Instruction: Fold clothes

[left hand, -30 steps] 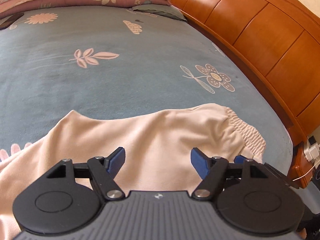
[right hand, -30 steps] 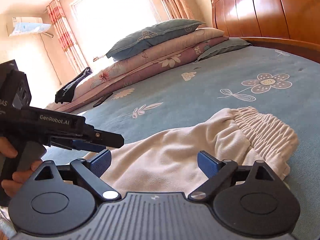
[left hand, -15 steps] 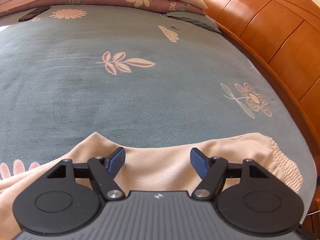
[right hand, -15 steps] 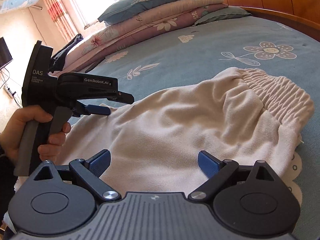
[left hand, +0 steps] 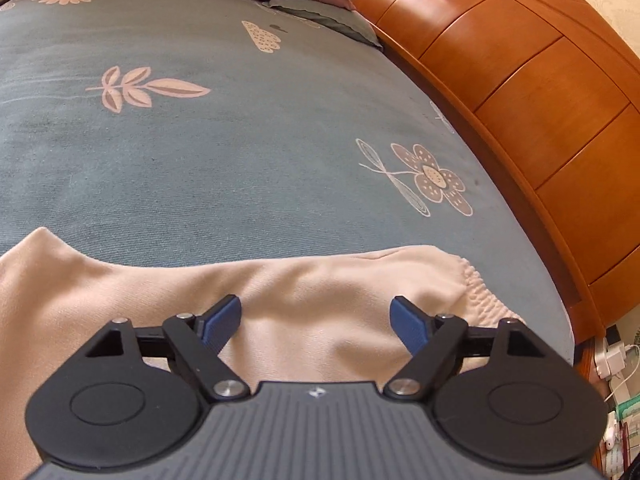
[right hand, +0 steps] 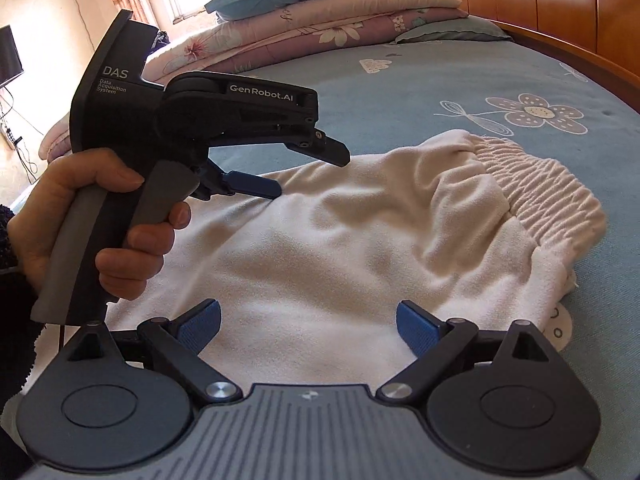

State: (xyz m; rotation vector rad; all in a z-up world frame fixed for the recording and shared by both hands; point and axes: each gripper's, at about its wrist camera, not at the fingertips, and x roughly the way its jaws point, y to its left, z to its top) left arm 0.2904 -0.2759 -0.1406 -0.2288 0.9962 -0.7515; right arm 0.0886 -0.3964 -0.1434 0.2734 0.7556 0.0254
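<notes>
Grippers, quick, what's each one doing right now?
Left gripper: jaws opening, empty, above the cream garment.
Right gripper: open, empty.

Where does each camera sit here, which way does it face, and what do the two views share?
Left wrist: on the left gripper, angled down over the cream trousers toward the wooden headboard; only its own opening, empty blue fingers show.
Right wrist: on the right gripper, facing across the bed toward the stacked quilts; shows the left hand holding the left gripper.
Shared: trousers, their elastic waistband, blue floral bedsheet, headboard.
</notes>
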